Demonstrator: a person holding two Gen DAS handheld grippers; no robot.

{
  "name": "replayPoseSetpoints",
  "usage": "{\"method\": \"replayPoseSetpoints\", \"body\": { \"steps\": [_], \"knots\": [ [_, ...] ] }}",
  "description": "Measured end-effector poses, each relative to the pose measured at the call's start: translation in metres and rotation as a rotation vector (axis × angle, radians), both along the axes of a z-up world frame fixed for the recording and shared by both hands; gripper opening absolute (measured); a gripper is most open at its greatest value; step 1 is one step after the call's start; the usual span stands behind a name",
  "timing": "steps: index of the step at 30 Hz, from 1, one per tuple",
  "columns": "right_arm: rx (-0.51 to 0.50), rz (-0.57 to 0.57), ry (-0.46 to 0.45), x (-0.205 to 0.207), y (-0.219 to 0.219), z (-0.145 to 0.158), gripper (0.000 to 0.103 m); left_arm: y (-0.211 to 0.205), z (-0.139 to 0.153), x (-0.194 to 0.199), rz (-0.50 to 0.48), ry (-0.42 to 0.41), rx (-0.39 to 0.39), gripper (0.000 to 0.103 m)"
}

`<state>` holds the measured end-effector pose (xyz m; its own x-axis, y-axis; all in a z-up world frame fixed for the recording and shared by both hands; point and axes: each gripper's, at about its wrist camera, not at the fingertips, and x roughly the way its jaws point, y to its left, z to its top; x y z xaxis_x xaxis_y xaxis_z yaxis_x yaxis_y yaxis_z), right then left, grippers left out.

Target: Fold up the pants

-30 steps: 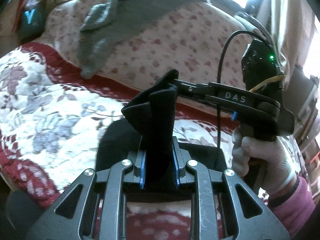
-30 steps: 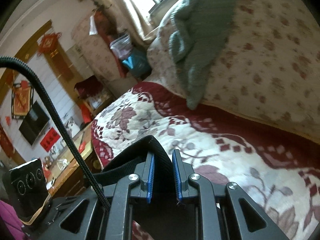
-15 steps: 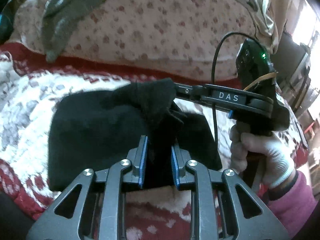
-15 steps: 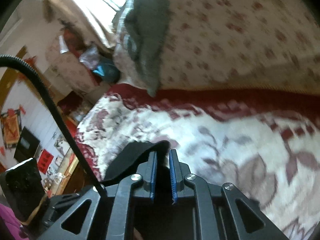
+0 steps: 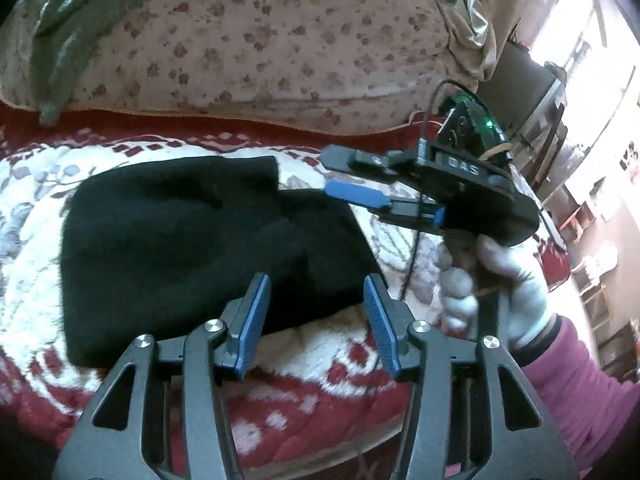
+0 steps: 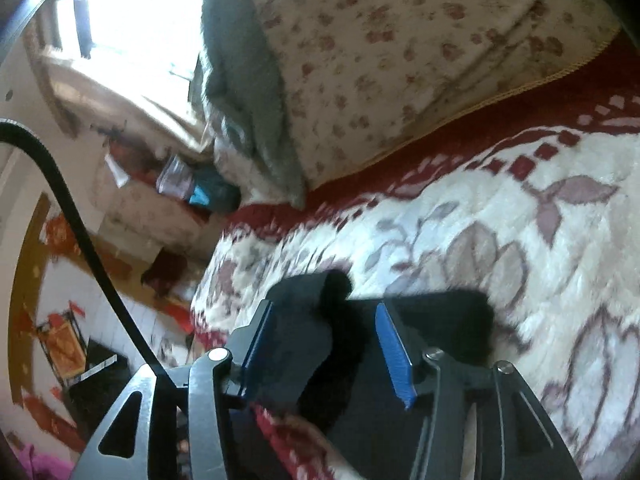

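The black pants lie folded into a flat bundle on the floral red-and-white blanket. My left gripper hovers over the bundle's near right edge. Its jaws are opening and the blue pads are off the cloth. My right gripper comes in from the right, held by a white-gloved hand. Its jaws are opening too, just past the pants' far right corner with nothing pinched. In the right wrist view, black cloth shows loose in the gap of the right gripper.
A rose-print pillow lies along the far side of the blanket, with a grey-green knit garment draped over its left end. Furniture and a bright window stand at the right. A pink sleeve fills the lower right.
Both grippers were shut on a raised fold of the pants. They have lowered it onto the blanket and opened, and the pants now lie flat.
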<state>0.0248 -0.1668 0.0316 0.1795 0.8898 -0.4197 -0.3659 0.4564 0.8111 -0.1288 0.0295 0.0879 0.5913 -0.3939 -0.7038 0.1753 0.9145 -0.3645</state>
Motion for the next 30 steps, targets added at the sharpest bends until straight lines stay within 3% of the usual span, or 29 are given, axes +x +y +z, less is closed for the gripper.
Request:
{"method": "replayPoseSetpoints", "body": {
  "steps": [7, 9, 16, 23, 24, 26, 30],
  "knots": [
    [-0.024, 0.075, 0.039, -0.015, 0.026, -0.011, 0.055, 0.045, -0.011, -0.009, 0.098, 0.045, -0.014, 0.047],
    [-0.038, 0.072, 0.035, -0.014, 0.032, -0.013, 0.055, 0.054, -0.012, -0.01, 0.114, 0.051, -0.033, 0.052],
    [-0.019, 0.142, 0.063, -0.004, 0.056, -0.022, 0.056, 0.062, -0.022, -0.018, 0.091, 0.072, -0.091, 0.056],
    [-0.012, 0.137, 0.042, -0.001, 0.071, -0.025, 0.061, 0.06, -0.028, -0.027, 0.088, 0.073, -0.07, 0.056],
    [-0.016, 0.137, 0.024, -0.003, 0.073, -0.025, 0.059, 0.061, -0.029, -0.026, 0.098, 0.071, -0.067, 0.056],
    [-0.048, 0.14, -0.011, -0.007, 0.078, -0.024, 0.038, 0.063, -0.03, -0.025, 0.12, 0.071, -0.069, 0.056],
    [-0.077, 0.156, -0.055, -0.01, 0.082, -0.026, 0.022, 0.079, -0.02, -0.024, 0.169, 0.028, -0.071, 0.056]
  ]
}}
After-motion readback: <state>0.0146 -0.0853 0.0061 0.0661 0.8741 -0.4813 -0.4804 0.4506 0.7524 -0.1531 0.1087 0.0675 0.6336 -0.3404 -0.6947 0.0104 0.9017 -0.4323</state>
